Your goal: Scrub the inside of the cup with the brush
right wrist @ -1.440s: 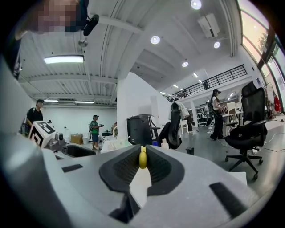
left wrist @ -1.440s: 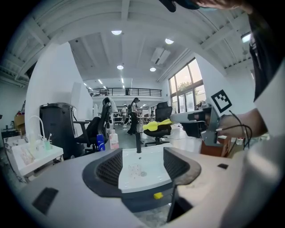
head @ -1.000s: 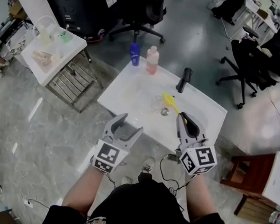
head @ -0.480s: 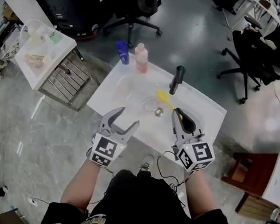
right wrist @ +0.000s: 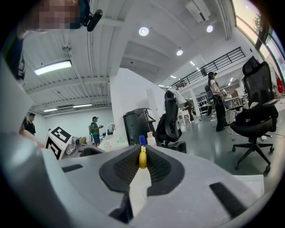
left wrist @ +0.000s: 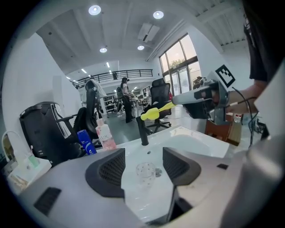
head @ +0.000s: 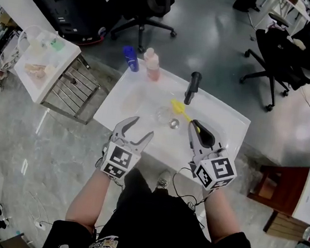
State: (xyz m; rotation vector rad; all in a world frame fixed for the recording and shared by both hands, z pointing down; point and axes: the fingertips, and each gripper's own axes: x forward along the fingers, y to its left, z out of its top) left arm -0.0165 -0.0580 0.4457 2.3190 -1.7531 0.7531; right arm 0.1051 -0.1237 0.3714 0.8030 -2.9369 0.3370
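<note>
The right gripper (head: 197, 128) is clamped on the handle of a yellow plastic brush (head: 179, 110), whose head reaches forward from its jaws over the white sink basin (head: 231, 120). The left gripper (head: 137, 128) holds its jaws apart, with nothing in them. The small clear glass cup (head: 163, 115) stands upright in the basin ahead of the left gripper, lower than the brush head.

Bare white sink tabletop (head: 229, 123) lies open between the spread left claw (head: 139, 130) and the clear glass cup (head: 163, 115). The yellow plastic brush (head: 180, 111), clamped in the right claw (head: 195, 126), slants in beside the cup's right. A black upright faucet (head: 192, 87) bars the far rim; a blue bottle (head: 130, 58) and a pink bottle (head: 151, 64) crowd the far left corner.
</note>
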